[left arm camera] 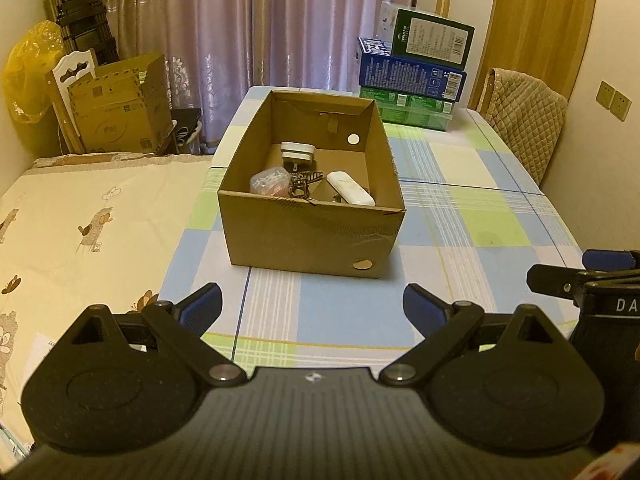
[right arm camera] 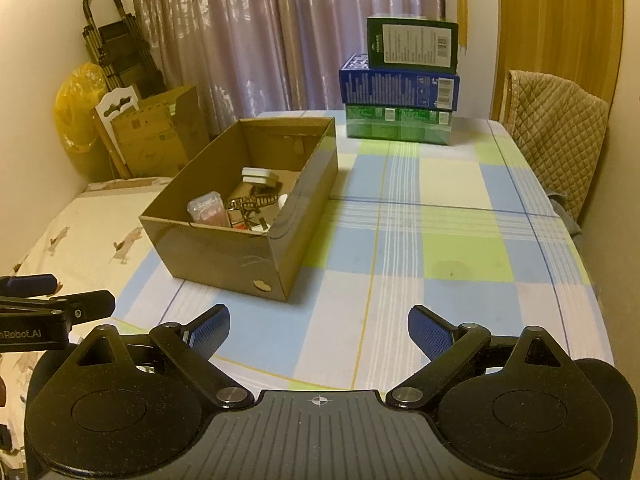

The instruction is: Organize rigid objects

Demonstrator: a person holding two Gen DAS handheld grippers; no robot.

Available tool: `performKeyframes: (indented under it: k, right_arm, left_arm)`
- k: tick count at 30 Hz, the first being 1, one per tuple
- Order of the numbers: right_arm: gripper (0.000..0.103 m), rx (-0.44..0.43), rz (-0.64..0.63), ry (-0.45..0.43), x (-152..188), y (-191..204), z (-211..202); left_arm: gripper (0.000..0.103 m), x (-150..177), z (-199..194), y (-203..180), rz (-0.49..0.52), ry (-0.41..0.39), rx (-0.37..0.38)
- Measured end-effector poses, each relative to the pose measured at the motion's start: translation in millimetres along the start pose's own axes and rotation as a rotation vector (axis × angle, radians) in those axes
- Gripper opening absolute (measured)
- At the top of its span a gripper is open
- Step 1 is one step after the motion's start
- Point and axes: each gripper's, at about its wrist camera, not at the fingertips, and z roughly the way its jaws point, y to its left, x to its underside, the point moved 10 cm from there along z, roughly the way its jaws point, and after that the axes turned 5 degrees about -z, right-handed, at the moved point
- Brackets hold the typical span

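Checkered cloth covers the table (left arm camera: 460, 216), where the open cardboard box (left arm camera: 308, 236) sits holding a white remote (left arm camera: 351, 194), a plug adapter (left arm camera: 297, 153) and other bits. Both the left gripper (left arm camera: 312, 308) and right gripper (right arm camera: 319, 330) hover spread and empty near the table's front edge; sorting looks nearly done, or reaching into the box comes next.

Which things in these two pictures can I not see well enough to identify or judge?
- Box contents: in both wrist views its near wall hides the floor and the lower part of the white device.
- Dark wiry object: too small and tangled to name in either view.
- Labels on the stacked cartons: too small to read.
- Right hand-held gripper: in the left view, cut off by the right edge.
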Motion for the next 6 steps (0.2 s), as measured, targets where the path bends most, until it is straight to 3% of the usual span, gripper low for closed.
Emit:
performKeyframes:
  k: [6]
  right_arm:
    - [0.093, -0.005, 0.001, -0.001, -0.9, 1.3, 0.3]
  left_arm:
    - [0.095, 0.0, -0.3, -0.3, -0.028, -0.014, 0.015]
